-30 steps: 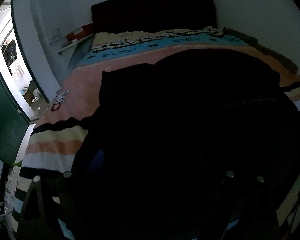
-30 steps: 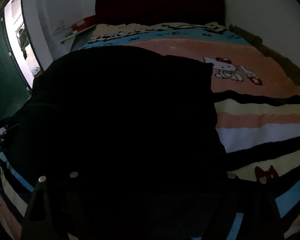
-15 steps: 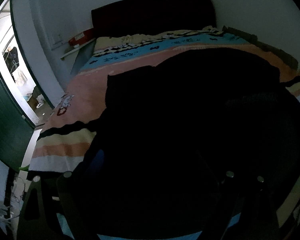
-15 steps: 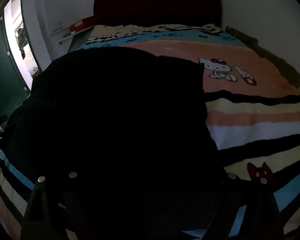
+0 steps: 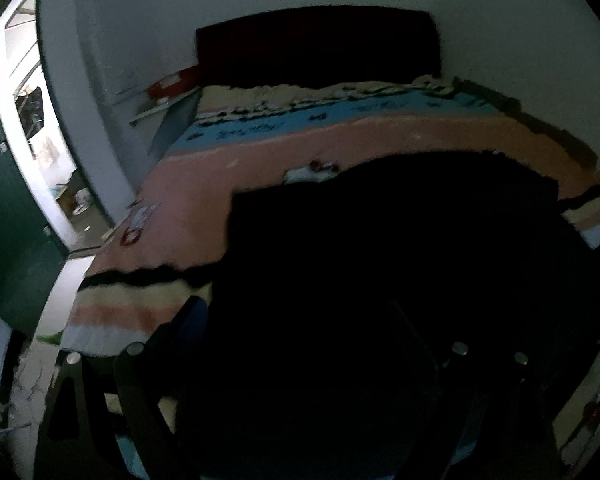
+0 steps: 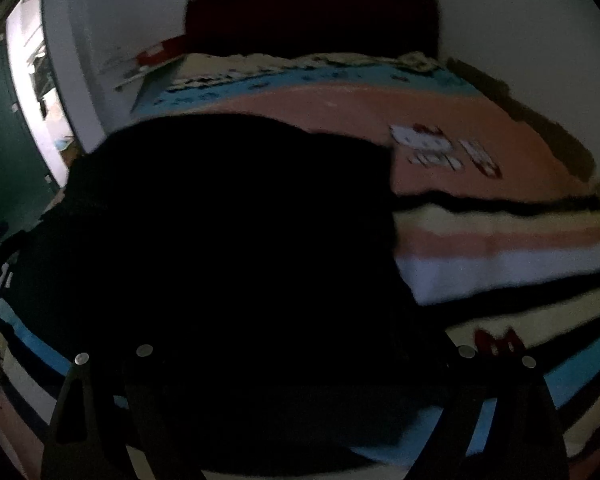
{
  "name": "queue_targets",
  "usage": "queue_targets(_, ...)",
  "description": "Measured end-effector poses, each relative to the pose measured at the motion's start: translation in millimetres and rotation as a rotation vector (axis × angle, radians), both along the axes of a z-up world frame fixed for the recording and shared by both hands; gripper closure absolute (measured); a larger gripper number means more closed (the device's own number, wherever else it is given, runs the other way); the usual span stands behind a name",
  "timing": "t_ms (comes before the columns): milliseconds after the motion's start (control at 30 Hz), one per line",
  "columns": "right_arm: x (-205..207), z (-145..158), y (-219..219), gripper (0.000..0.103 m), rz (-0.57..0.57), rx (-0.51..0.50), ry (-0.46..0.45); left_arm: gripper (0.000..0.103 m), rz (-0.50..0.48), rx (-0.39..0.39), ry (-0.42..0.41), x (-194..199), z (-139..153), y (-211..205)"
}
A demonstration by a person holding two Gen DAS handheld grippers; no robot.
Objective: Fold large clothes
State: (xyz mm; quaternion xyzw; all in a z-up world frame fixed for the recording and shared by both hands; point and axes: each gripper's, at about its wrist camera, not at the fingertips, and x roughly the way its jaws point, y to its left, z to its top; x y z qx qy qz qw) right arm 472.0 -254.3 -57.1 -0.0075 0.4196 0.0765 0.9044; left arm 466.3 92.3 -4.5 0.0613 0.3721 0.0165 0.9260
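Compared with the earlier frames, both views now take in more of the bed: the headboard (image 5: 316, 46) sits lower in the left wrist view, more of the pink band of the striped blanket (image 5: 204, 200) shows beyond the cloth's far edge, and a cartoon print that was hidden there now peeks out. In the right wrist view the cartoon cat print (image 6: 424, 146) has slid lower and further from the headboard. The black garment (image 5: 380, 280) has not visibly changed its spread on the blanket.

The garment lies on the blanket at the foot end of the bed, well apart from the headboard. It is too dark to make out sleeves, collar or hem, so which way it points cannot be told; its dark mass looks wider across the bed than toward the headboard, with its far edge running roughly parallel to the headboard.

The left gripper (image 5: 296, 360) has its 2 fingers set wide apart, with black cloth filling the space between them; whether the pads press on it cannot be told. The right gripper (image 6: 300, 360) is spread nearly as wide as it goes, the garment (image 6: 228, 248) lying between its fingers, and no grip can be made out in the dark.
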Motion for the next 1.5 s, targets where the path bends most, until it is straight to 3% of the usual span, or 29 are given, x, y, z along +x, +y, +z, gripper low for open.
queue_targets(133, 34.8, 11.6, 34.2, 0.014, 0.062, 0.008, -0.023, 0.012, -0.061, -0.024, 0.055, 45.0, -3.7, -22.6)
queue_targets(233, 67.2, 5.5, 52.6, 0.014, 0.092, 0.028, 0.019, 0.012, -0.074, -0.049, 0.117, 79.8, -18.3, -33.5)
queue_targets(533, 151.4, -18.7, 48.5, 0.012, 0.059, 0.096, 0.135, 0.012, -0.036, -0.134, 0.219, 161.2, -35.2, -30.2)
queue_targets(700, 153.2, -7.5, 22.2, 0.012, 0.009, 0.037, 0.108, 0.012, 0.025, -0.110, 0.207, 157.1, -19.6, -0.1)
queue_targets(900, 134.9, 17.6, -20.4, 0.011, -0.042, 0.039, 0.085, 0.012, 0.085, -0.083, 0.226, 135.1, 4.3, 42.1)
queue_targets(1000, 122.1, 28.1, -39.5, 0.010, -0.067, 0.065, 0.087, 0.012, 0.079, -0.130, 0.253, 125.6, 17.8, 61.9)
queue_targets(1133, 106.1, 39.8, -55.9, 0.001, -0.065, 0.059, 0.081, 0.012, 0.084, -0.228, 0.282, 112.9, 25.0, 90.5)
queue_targets(1300, 92.6, 35.6, -78.8, 0.001, -0.066, 0.120, 0.115, 0.012, 0.094, -0.318, 0.332, 102.3, 3.7, 117.7)
queue_targets(1500, 95.1, -5.2, -95.2, 0.001, -0.063, 0.215, 0.209, 0.012, 0.100, -0.409, 0.412, 101.9, -53.7, 139.0)
